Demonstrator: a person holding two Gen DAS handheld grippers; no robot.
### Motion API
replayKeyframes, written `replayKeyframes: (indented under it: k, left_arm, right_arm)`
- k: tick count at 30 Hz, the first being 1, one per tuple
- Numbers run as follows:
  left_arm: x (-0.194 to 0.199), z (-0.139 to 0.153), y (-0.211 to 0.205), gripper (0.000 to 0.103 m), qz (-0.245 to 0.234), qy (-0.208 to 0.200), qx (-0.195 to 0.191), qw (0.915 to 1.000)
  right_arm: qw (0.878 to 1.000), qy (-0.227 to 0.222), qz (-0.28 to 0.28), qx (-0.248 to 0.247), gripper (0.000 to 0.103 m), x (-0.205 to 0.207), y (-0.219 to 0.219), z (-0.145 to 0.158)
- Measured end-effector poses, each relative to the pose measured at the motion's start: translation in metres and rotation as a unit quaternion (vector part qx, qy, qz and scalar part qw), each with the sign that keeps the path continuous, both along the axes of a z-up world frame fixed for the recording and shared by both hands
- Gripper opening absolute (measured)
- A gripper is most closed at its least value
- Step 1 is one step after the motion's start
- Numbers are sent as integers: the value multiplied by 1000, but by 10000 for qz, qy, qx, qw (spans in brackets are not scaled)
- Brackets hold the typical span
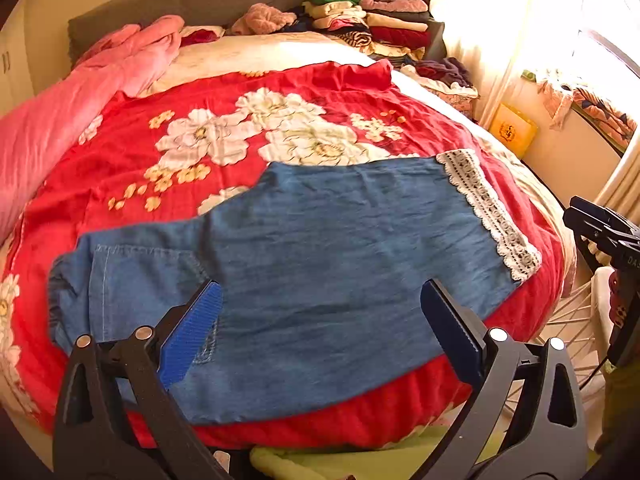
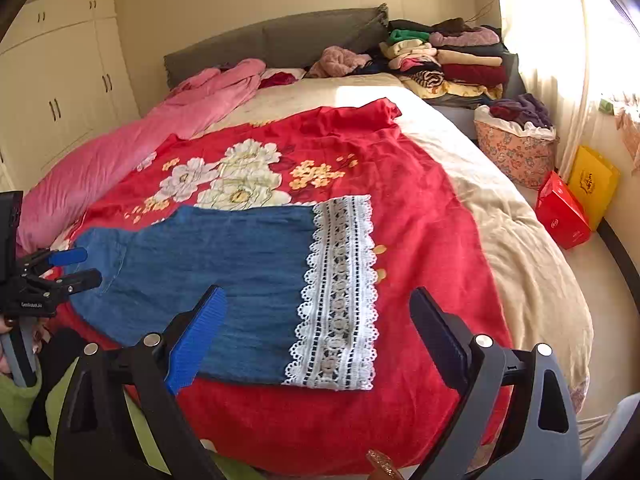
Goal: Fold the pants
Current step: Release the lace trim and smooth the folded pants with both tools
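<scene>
Blue denim pants [image 1: 320, 256] with a white lace hem [image 1: 488, 212] lie flat on a red floral blanket [image 1: 224, 128], waist at the left, hem at the right. They also show in the right wrist view [image 2: 224, 276], lace hem [image 2: 340, 300] toward the right. My left gripper [image 1: 320, 320] is open above the pants' near edge, holding nothing; it also shows in the right wrist view [image 2: 76, 268] at the pants' waist end. My right gripper [image 2: 318, 328] is open above the hem end, empty; it also shows at the right edge of the left wrist view [image 1: 600, 228].
A pink duvet [image 2: 132, 148] lies along the bed's left side. Stacks of folded clothes [image 2: 448, 60] sit by the grey headboard [image 2: 280, 40]. A floral basket [image 2: 516, 148], a red box [image 2: 562, 212] and a yellow bag [image 2: 592, 184] stand on the floor at the right. Wardrobes [image 2: 60, 92] stand left.
</scene>
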State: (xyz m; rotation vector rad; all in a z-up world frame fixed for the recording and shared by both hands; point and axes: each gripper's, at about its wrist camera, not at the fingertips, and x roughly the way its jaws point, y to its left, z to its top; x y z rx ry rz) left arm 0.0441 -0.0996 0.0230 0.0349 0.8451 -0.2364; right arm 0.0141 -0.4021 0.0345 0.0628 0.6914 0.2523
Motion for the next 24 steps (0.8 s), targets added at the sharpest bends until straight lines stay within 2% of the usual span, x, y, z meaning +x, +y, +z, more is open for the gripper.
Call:
replayKeyframes:
  k: [7,14,24]
  left_arm:
    - [12,11,-20,93,-105,-110,100,9998]
    - [30,20,-46,93,-335,-201,268,9989]
    - [55,18,-90,93,-775,-168,415,9960]
  right_arm:
    - [9989,-128,-381,231,92,-5,-27,2]
    - [9979,-245,-507,331,92,-12,-39,5]
    - [9985,-30,-399,371,92,-6,-33,-10]
